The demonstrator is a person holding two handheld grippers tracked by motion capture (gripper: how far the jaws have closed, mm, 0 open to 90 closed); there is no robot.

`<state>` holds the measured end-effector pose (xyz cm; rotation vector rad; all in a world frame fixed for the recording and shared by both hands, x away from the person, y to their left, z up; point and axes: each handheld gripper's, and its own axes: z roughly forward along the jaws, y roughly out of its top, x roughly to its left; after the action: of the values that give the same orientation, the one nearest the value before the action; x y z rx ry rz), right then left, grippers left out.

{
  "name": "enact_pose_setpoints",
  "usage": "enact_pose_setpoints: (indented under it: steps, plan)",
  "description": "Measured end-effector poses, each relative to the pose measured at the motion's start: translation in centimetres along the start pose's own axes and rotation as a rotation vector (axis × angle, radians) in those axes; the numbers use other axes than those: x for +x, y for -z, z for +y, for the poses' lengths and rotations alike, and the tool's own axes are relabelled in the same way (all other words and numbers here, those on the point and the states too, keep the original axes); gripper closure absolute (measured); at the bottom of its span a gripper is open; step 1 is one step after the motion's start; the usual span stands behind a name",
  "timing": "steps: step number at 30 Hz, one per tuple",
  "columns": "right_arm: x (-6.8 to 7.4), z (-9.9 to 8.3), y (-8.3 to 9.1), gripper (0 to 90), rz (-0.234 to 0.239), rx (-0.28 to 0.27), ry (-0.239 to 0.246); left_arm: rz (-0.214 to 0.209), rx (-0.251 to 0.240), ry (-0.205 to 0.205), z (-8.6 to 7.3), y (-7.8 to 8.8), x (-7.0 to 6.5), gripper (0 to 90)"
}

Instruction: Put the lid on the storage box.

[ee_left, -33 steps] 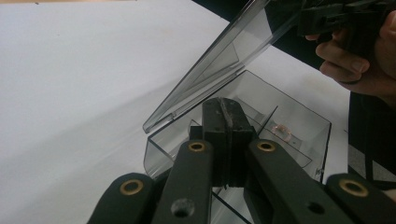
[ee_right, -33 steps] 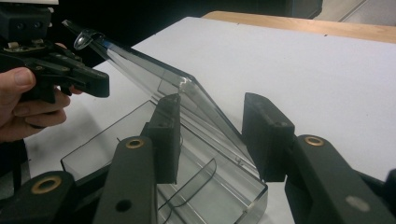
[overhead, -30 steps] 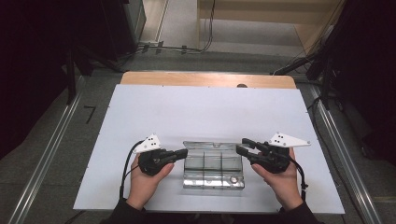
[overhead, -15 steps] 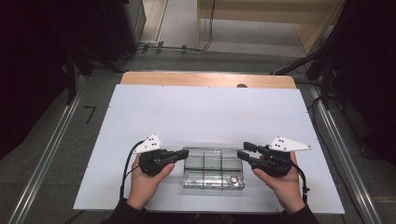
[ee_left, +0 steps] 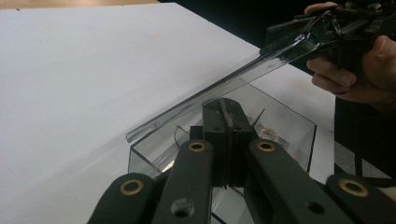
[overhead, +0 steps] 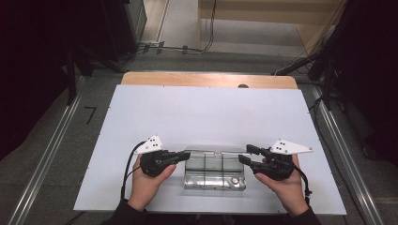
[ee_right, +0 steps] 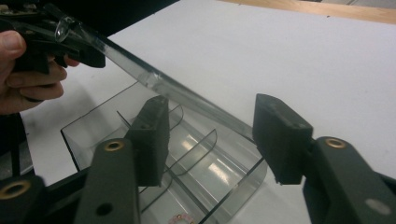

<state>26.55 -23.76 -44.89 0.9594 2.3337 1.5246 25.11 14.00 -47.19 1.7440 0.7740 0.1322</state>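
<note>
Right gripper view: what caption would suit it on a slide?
Open hand-held gripper above a clear plastic divided box, its raised transparent lid held by the other gripper.

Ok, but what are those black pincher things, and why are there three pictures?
A person sits at a white table and holds a black grabbing tool in each hand. One picture comes from a camera above the table. The other two come from small cameras riding on the tools, so you look along each one's two black jaws. On the table stands a clear plastic box with little compartments. The left claw is shut and seems to pinch one end of the box's clear lid, which is tipped up. The right claw has just been opening. The lid's edge passes between its jaws, but they do not squeeze it.
</note>
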Motion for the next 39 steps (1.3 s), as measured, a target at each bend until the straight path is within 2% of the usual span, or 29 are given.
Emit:
enact_pose_setpoints:
  steps: [4,8,16,19,21,25,29,34,39]
  plan:
    - [-0.1,-0.4,0.4,42.0,-0.008,0.008,-0.008,0.001,-0.001,0.0,0.0,0.0,0.0,90.0]
    - [-0.3,-1.0,0.9,45.3,-0.011,0.022,-0.018,-0.001,0.001,-0.001,0.0,0.0,0.0,90.0]
    - [-0.5,-2.2,1.3,74.9,0.002,0.058,-0.044,-0.014,-0.003,0.005,-0.1,0.0,0.1,90.0]
    - [-0.6,-2.1,1.3,83.6,0.01,0.034,-0.066,-0.016,-0.002,0.008,-0.2,0.0,0.2,90.0]
    - [-0.6,-2.1,1.4,86.1,0.025,0.023,-0.07,-0.013,0.001,0.017,-0.4,-0.1,0.2,90.0]
    - [-0.5,-2.1,1.2,87.7,0.045,0.026,-0.069,-0.02,0.005,0.014,-0.6,-0.2,-0.2,90.0]
    - [-0.2,-2.0,1.0,87.7,0.043,0.028,-0.059,-0.033,0.003,-0.003,-0.8,0.0,-0.6,90.0]
    - [0.4,-2.2,1.0,87.5,0.037,0.043,-0.011,-0.043,0.017,-0.013,-1.1,0.3,-0.7,90.0]
    - [0.5,-2.8,1.0,87.5,0.04,0.052,-0.01,-0.057,0.034,-0.033,-1.5,0.5,-1.1,90.0]
